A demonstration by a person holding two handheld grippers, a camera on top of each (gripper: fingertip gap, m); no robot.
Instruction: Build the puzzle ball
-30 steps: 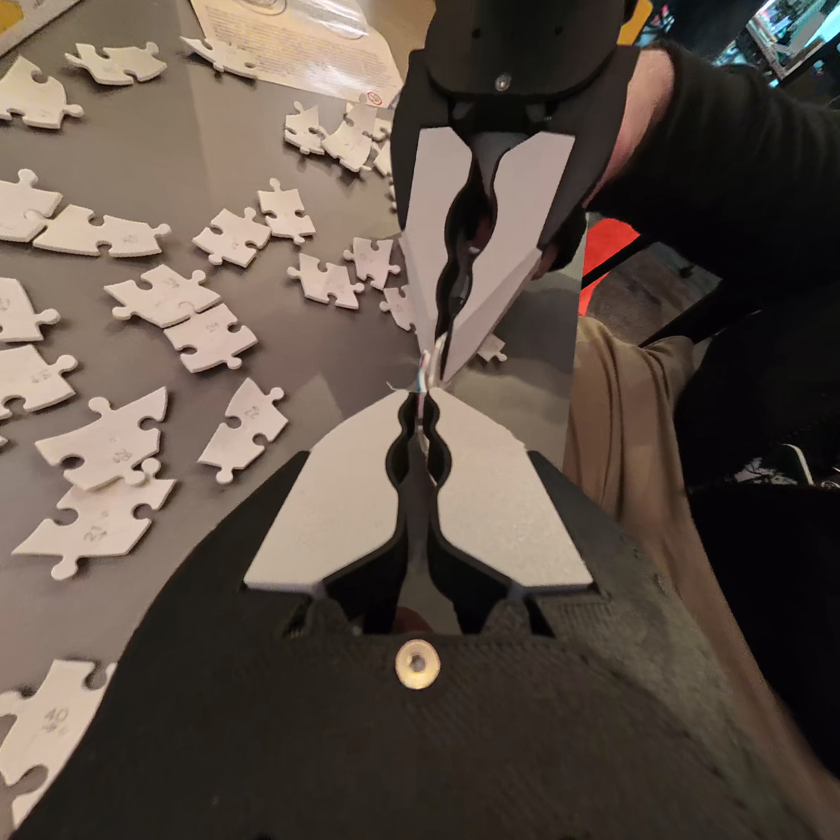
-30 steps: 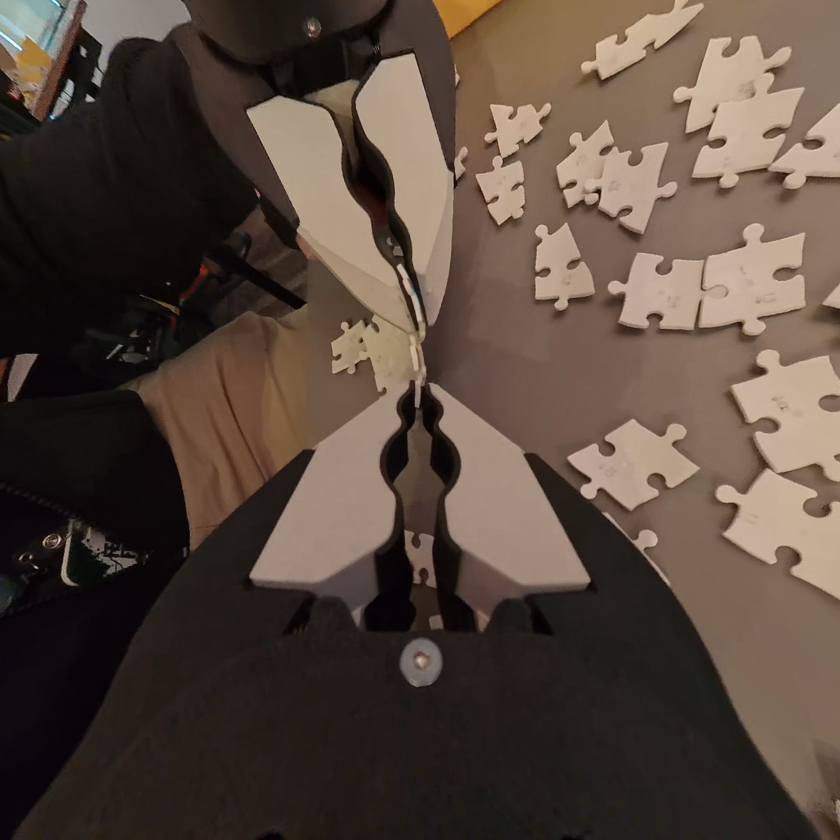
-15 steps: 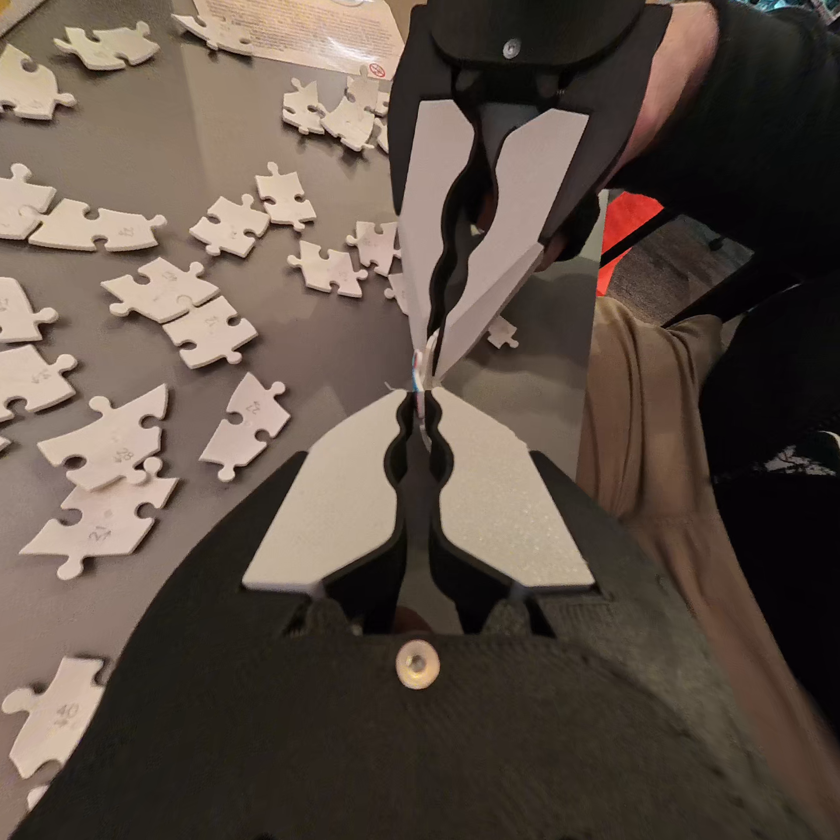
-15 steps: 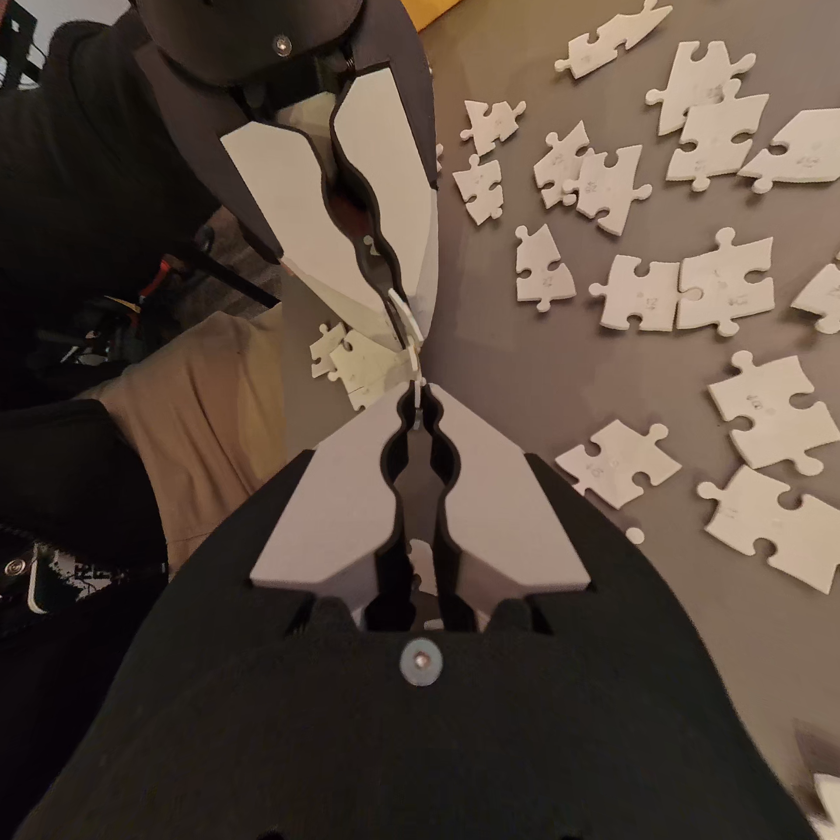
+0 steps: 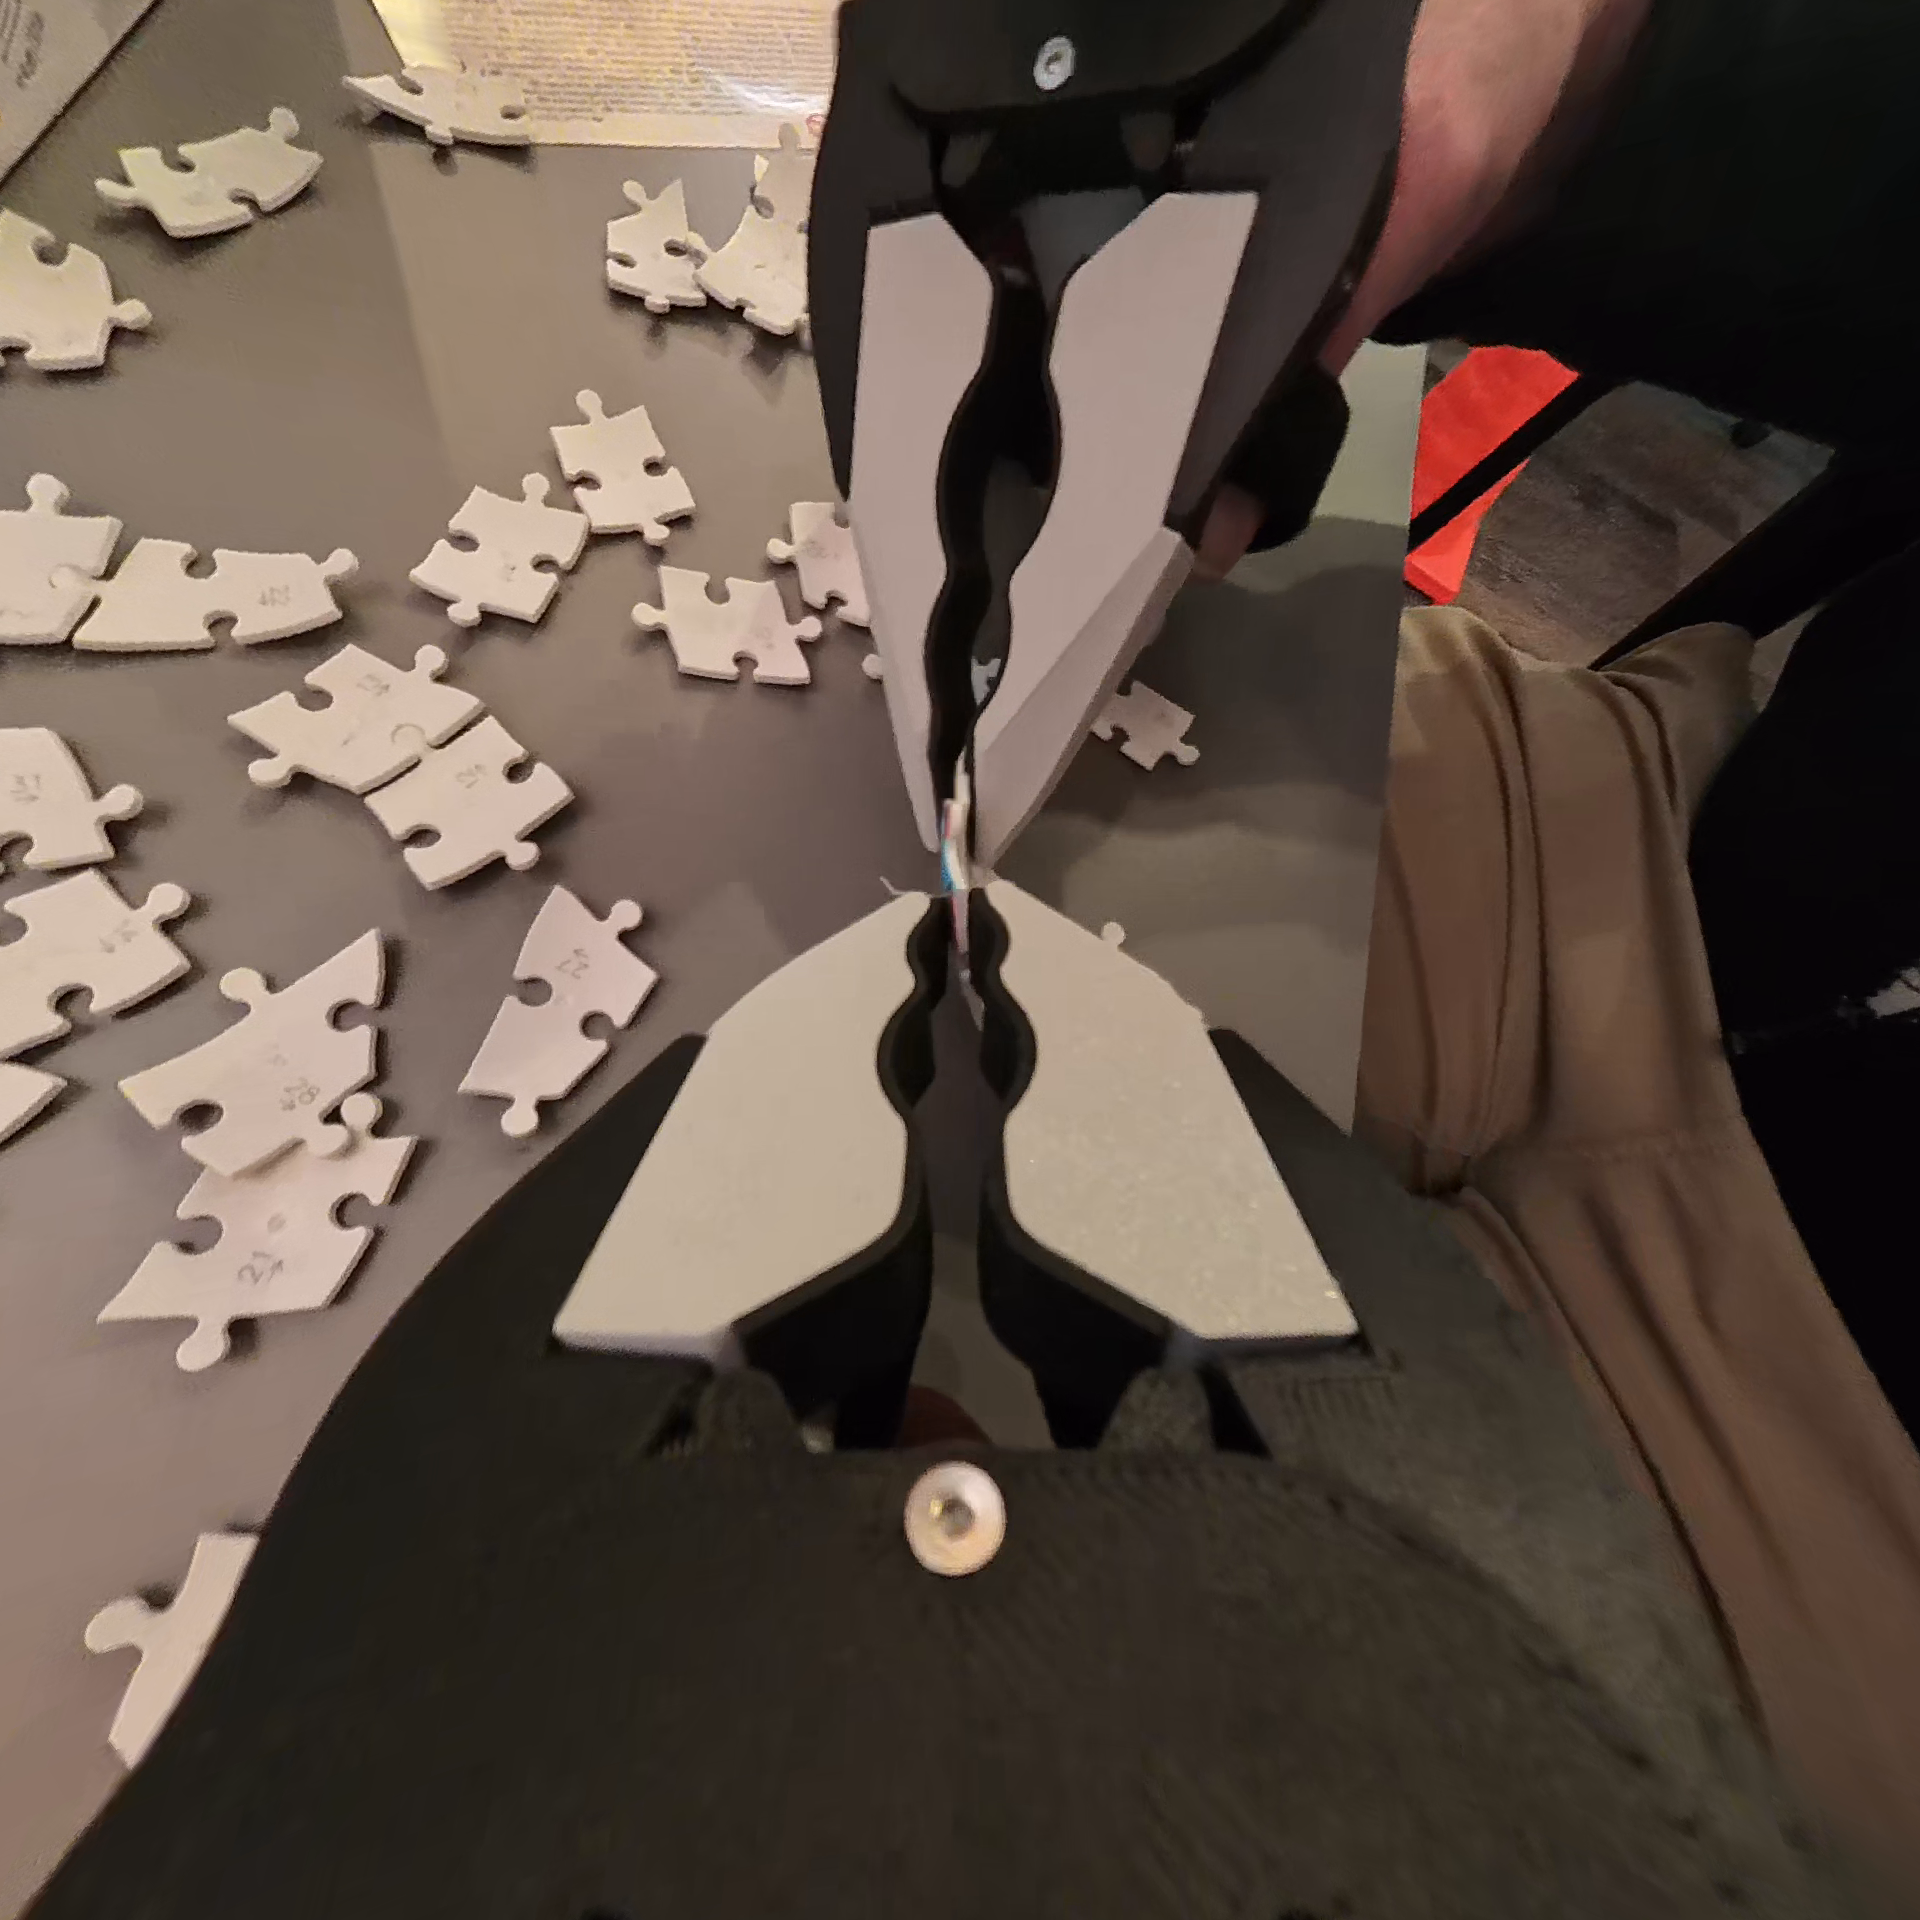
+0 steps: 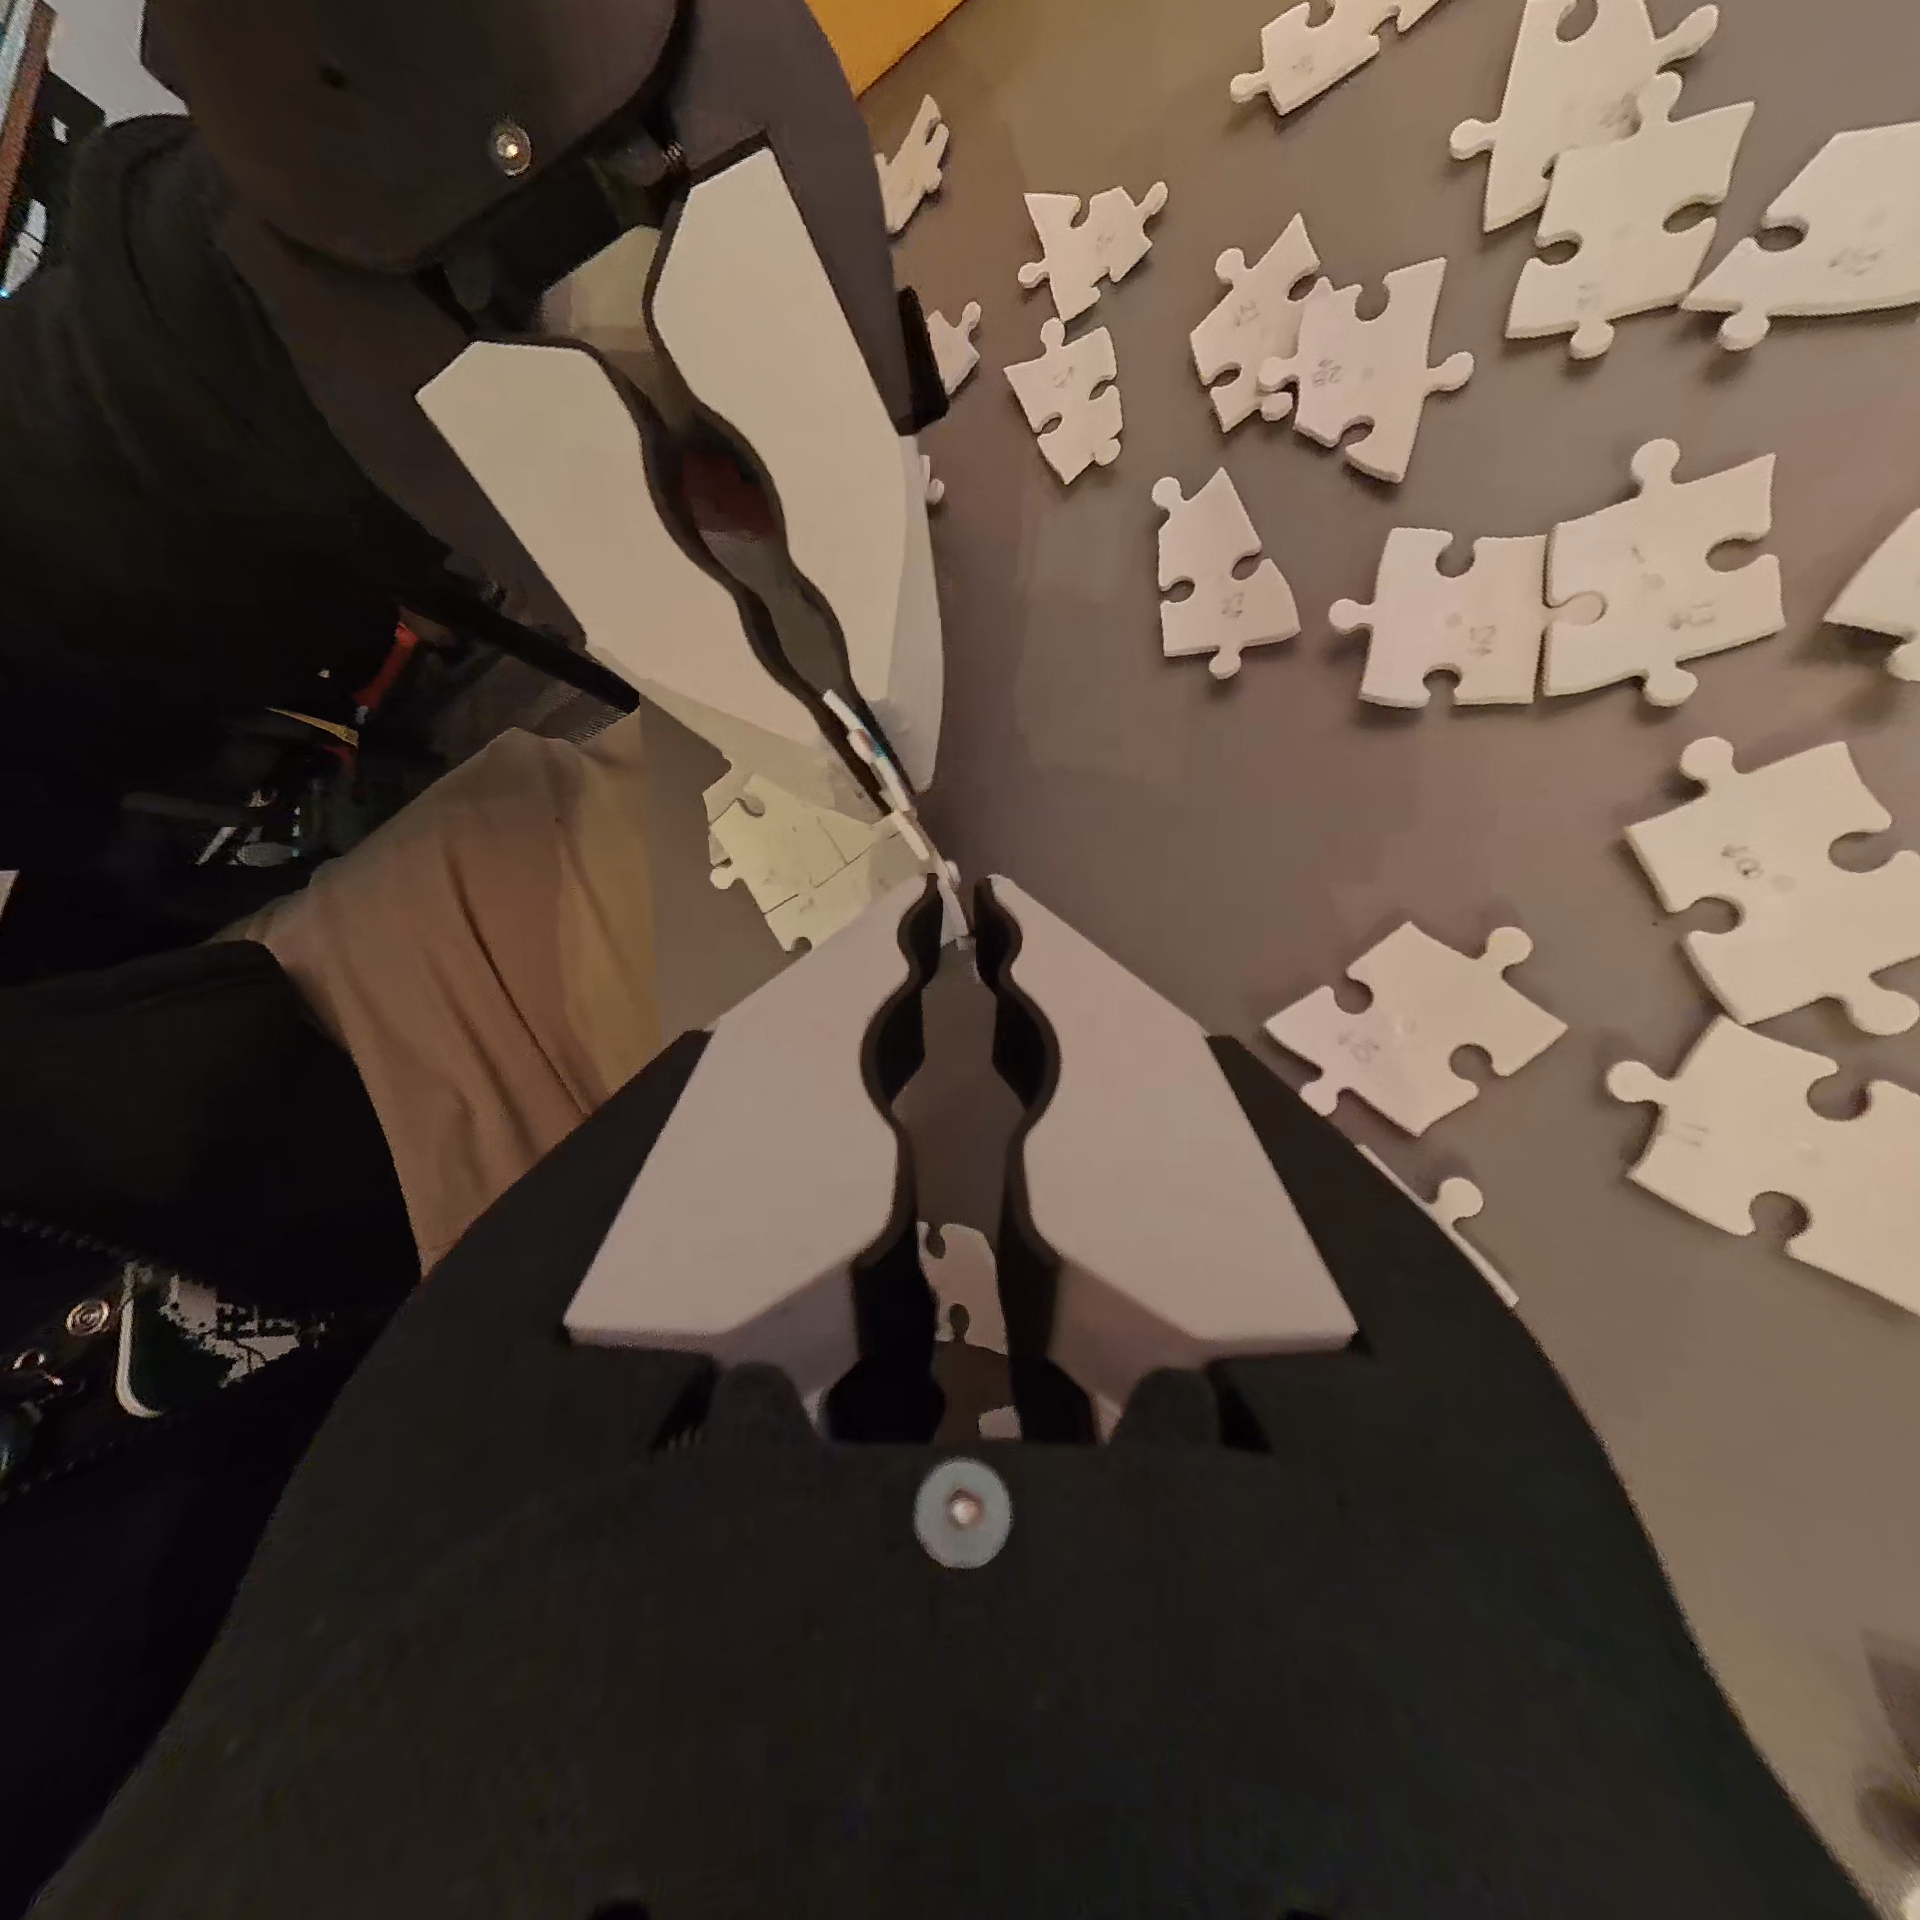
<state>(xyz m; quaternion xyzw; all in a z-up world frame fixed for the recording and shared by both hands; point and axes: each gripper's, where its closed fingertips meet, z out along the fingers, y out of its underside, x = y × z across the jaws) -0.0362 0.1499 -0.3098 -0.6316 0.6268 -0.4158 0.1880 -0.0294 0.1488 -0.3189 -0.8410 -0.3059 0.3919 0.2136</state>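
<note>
Both grippers meet tip to tip just above the dark grey table [image 5: 727, 852]. My left gripper [image 5: 961, 914] is shut on a thin puzzle piece [image 5: 965, 961] seen edge-on. My right gripper [image 5: 961, 831] comes down from above and is shut on another edge-on piece [image 5: 954, 836] with a coloured face. The two pieces touch at their edges. In the right wrist view my right gripper [image 6: 958, 894] pinches its piece [image 6: 950, 914], and the left gripper [image 6: 883, 769] holds a white piece edge [image 6: 868, 743], tilted from the upper left. How the pieces lock is hidden.
Several loose white puzzle pieces [image 5: 561, 1008] lie face down over the table, also to the right [image 6: 1413, 1029]. Some joined pieces [image 6: 800, 862] lie near the table edge. A printed sheet [image 5: 644, 62] lies at the back. A person's tan trouser leg [image 5: 1558, 935] is beside the edge. Only a small space, under 4 cm, lies between the two pairs of fingers.
Both grippers stay shut and tip to tip. In the right wrist view the left gripper has swung to a more slanted angle. In both views the table pieces have shifted a little.
</note>
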